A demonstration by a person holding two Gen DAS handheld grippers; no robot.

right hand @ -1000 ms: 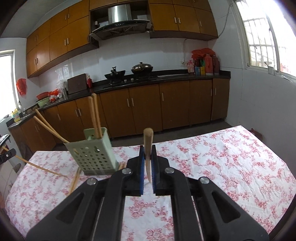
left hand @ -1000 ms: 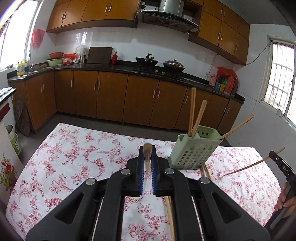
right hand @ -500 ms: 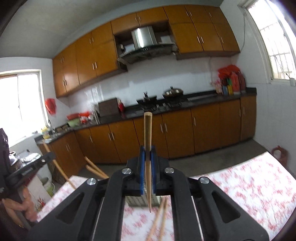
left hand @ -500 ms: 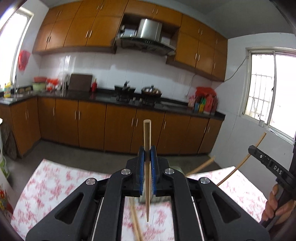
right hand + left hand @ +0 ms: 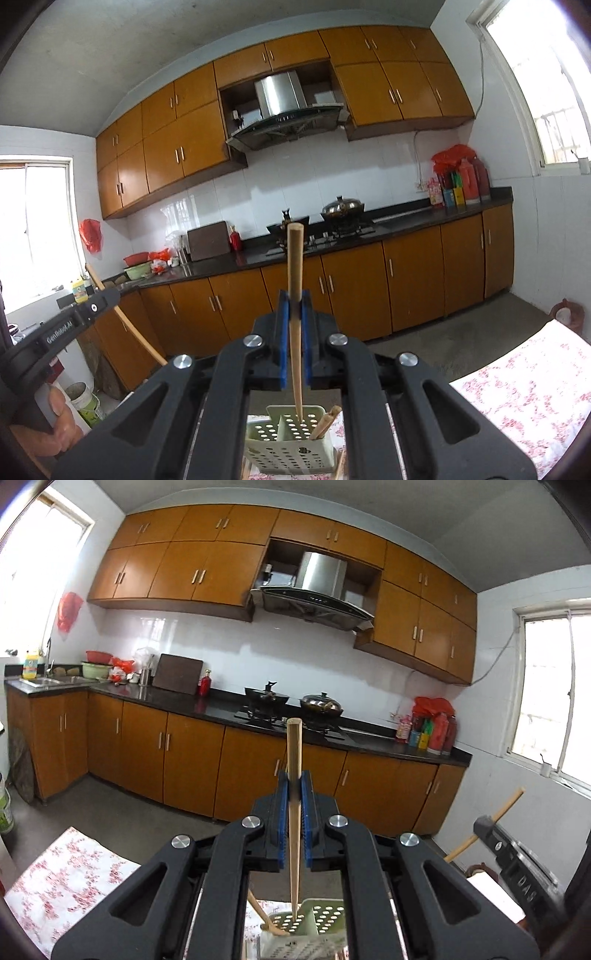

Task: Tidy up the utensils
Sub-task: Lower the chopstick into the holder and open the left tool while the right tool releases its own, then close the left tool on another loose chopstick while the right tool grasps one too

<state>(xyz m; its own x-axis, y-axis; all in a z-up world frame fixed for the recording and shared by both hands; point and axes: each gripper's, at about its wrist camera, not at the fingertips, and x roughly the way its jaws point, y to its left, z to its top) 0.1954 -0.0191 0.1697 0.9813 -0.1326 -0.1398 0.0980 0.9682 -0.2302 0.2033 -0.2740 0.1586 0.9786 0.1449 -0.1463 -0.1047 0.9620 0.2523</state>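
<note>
My left gripper (image 5: 294, 786) is shut on a wooden chopstick (image 5: 294, 812) held upright, its thin tip just above the open top of the pale green perforated utensil holder (image 5: 314, 926). My right gripper (image 5: 294, 306) is shut on another wooden chopstick (image 5: 295, 325), also upright, its tip over a compartment of the same holder (image 5: 288, 439). A chopstick (image 5: 325, 424) leans inside the holder. The right gripper and its chopstick show at the left wrist view's right edge (image 5: 495, 823); the left gripper shows at the right wrist view's left edge (image 5: 70, 321).
The holder stands on a table with a red floral cloth (image 5: 524, 384). More chopsticks (image 5: 341, 465) lie on the cloth beside the holder. Brown kitchen cabinets (image 5: 192, 760), a stove with pans (image 5: 295, 701) and the floor lie beyond the table.
Both grippers have risen and tilted their chopsticks upright, then come in over the green holder. The table has dropped out of most of both views.
</note>
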